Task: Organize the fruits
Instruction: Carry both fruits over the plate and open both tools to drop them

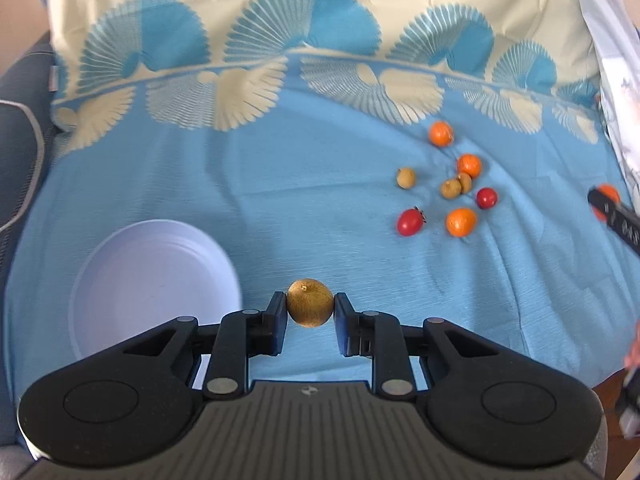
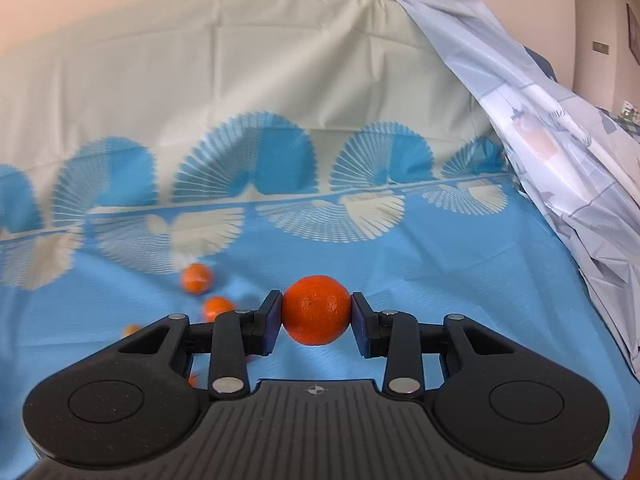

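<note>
Left tongs (image 1: 311, 311) grip longan (image 1: 310, 303); right tongs (image 2: 316, 315) grip orange (image 2: 315, 309)

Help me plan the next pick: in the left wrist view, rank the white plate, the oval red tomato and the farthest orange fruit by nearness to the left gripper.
From the left gripper:
1. White plate, just left.
2. Oval red tomato, ahead right.
3. Farthest orange fruit, by the cloth's pattern.
</note>
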Demonstrator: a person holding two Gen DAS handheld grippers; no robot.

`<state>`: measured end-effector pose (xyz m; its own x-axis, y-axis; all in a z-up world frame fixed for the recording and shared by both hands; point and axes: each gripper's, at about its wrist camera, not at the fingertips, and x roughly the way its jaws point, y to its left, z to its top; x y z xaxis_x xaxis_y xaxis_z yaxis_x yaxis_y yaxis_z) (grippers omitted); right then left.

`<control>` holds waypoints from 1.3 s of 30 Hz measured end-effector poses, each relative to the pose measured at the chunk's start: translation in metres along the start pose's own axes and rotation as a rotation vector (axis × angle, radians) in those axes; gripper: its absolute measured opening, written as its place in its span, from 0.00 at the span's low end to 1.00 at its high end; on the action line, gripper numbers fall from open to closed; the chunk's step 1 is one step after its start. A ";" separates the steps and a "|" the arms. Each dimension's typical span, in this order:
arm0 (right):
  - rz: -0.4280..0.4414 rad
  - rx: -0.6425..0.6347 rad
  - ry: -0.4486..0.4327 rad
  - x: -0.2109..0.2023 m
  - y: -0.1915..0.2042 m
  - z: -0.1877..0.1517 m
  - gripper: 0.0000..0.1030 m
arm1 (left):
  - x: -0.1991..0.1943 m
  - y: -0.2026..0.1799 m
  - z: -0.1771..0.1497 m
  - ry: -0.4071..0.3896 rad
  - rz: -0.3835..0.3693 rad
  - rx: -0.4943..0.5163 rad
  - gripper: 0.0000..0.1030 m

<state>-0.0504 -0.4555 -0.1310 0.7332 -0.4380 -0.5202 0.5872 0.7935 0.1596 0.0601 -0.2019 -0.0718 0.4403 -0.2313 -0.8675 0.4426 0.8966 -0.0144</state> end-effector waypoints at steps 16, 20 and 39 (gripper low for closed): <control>0.488 -0.116 0.114 -0.186 0.164 -0.051 0.37 | -0.121 0.140 -0.105 -0.055 0.092 -0.226 0.26; 0.553 -0.141 0.134 -0.218 0.188 -0.061 0.37 | -0.139 0.162 -0.127 -0.073 0.104 -0.261 0.27; 0.593 -0.247 0.147 -0.260 0.218 -0.077 0.37 | -0.156 0.187 -0.151 -0.107 0.081 -0.331 0.26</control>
<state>-0.1397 -0.1361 -0.0253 0.8437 0.1512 -0.5151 -0.0105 0.9640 0.2659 -0.0431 0.0588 -0.0144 0.5508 -0.1775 -0.8155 0.1337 0.9833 -0.1237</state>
